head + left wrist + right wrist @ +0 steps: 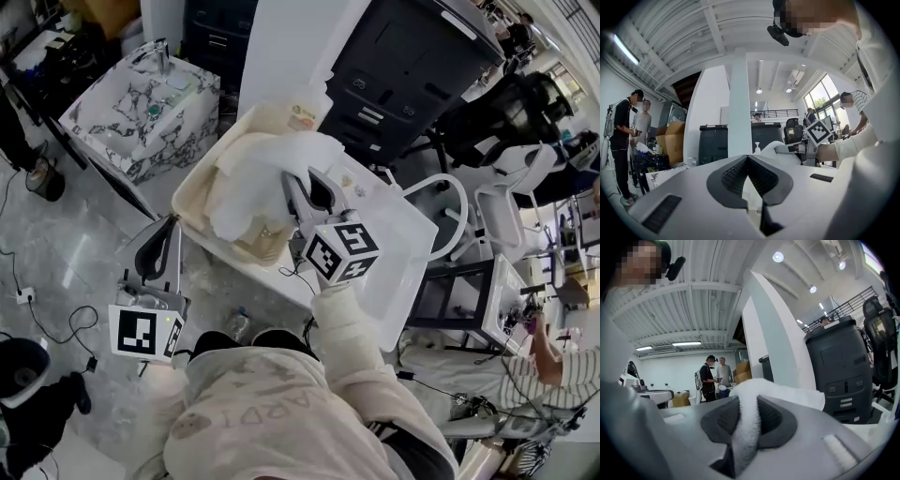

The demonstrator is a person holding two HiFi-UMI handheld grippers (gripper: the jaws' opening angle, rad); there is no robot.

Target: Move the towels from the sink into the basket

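The right gripper (748, 414) was clenched on a white towel (783, 393), a fold of the cloth squeezed between its dark pads and running down through the jaws, with the rest bunched above and behind them. In the head view this gripper (306, 190) pointed away from the person, and the towel (265, 167) hung from it in a loose heap over the beige basket (187, 216), its lower folds lying inside the basket. The basket stood at the near left end of a white tabletop (405, 246), with part of it jutting past the edge. The left gripper (748, 162) was closed, its pads meeting at the tips with nothing between them. The head view showed it (157, 247) held low at the person's left side over the grey floor (67, 246), well apart from the basket and the towel. Farther left and beyond it stood the marbled sink (141, 114), apart from the tabletop. Behind the tabletop was a black cabinet (405, 67), which also filled the right of the right gripper view (840, 372) beside a white column (774, 341). Two people (715, 376) stood far back in the room. From the left gripper view, the right gripper's marker cube (819, 132) showed off to the right.
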